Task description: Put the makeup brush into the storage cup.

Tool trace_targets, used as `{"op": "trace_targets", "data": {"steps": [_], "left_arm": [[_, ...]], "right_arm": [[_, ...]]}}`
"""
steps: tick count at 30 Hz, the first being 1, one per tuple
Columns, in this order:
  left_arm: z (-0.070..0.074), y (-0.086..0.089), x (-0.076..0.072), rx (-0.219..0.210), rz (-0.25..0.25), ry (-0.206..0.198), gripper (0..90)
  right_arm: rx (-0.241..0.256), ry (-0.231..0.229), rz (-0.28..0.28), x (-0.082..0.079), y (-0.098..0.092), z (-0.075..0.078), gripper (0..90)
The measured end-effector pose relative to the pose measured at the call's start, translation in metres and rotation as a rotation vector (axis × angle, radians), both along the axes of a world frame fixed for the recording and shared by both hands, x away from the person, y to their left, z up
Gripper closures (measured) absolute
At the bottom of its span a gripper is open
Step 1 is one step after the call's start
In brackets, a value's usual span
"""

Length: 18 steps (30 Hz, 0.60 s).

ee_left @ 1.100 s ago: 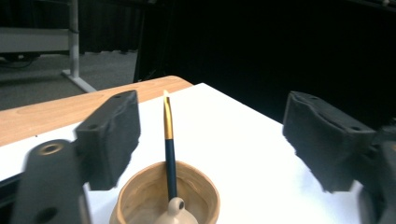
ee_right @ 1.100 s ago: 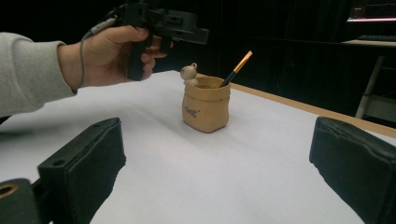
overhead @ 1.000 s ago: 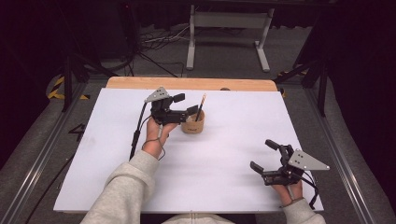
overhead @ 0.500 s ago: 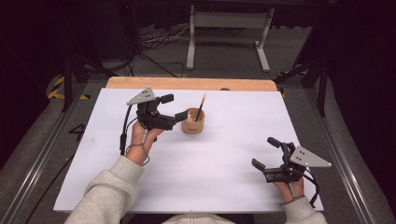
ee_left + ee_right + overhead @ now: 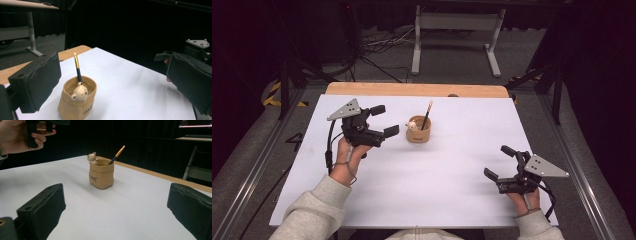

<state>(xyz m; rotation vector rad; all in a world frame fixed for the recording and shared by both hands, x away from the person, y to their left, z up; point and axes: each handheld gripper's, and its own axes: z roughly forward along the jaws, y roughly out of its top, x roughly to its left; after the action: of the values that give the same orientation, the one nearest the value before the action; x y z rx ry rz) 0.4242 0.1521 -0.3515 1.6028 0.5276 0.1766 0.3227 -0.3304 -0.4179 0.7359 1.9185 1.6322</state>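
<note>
The tan pot with a brush in it sits just above frame centre in the high view; left gripper gapes wide and empty beside it, right gripper wide and empty lower right; looks like someone should probably square up, then close gently on the pot.

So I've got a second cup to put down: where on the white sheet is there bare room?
Plenty is bare: the wide stretch between the pen pot and the near edge of the white sheet, and the far right area beyond the pot. It is crowded only between the left hand-held gripper and the pot, and at the near right corner by the right hand-held gripper.
</note>
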Motion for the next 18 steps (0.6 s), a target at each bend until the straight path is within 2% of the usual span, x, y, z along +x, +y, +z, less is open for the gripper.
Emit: {"op": "trace_targets", "data": {"steps": [9,13,18], "left_arm": [[-0.003,0.019,-0.017,0.004,-0.016,-0.021,0.3],[-0.007,0.028,-0.023,0.004,-0.02,-0.024,0.3],[-0.014,0.04,-0.033,0.016,-0.009,-0.029,0.4]], "right_arm": [[0.004,-0.001,0.003,0.001,-0.001,0.0,1.1],[0.014,0.024,0.012,0.003,-0.001,-0.001,0.1],[0.009,0.03,0.014,0.004,-0.002,-0.002,0.0]]}}
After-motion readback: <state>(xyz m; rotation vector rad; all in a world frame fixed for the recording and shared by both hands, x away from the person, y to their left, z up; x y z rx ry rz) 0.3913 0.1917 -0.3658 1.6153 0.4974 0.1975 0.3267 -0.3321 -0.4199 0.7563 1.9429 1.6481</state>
